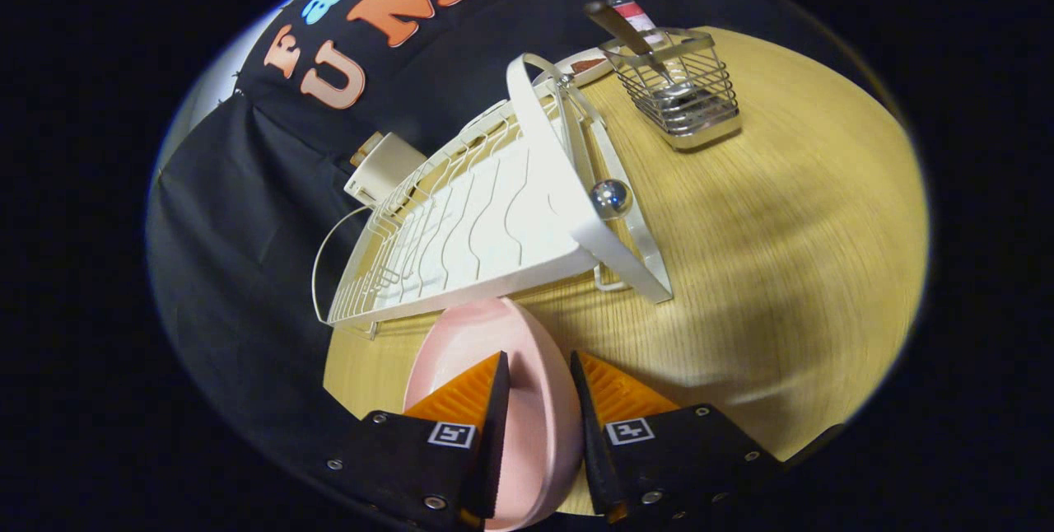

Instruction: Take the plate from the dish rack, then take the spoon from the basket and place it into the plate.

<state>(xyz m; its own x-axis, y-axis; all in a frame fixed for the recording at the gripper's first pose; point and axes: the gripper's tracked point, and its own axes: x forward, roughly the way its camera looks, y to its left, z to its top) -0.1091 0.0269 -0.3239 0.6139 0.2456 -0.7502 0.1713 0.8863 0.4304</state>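
**Pink plate held on edge between my gripper's fingers**

Pink plate stands on edge right at my gripper, its rim pinched between the two fingers, one finger on each face, so the tool is clenched on it. It sits clear of the dish rack, just ahead of the rack's near corner.

Beneath everything I see a round wooden table with pale grain. On it, beyond the fingers, lies the white wire dish rack, its slots bare, with a shiny metal ball at one side of its frame. Farther back, well apart from the plate, stands a wire basket. A spoon leans upright inside it, handle sticking out above the rim. Just behind the basket I make out a small bottle.
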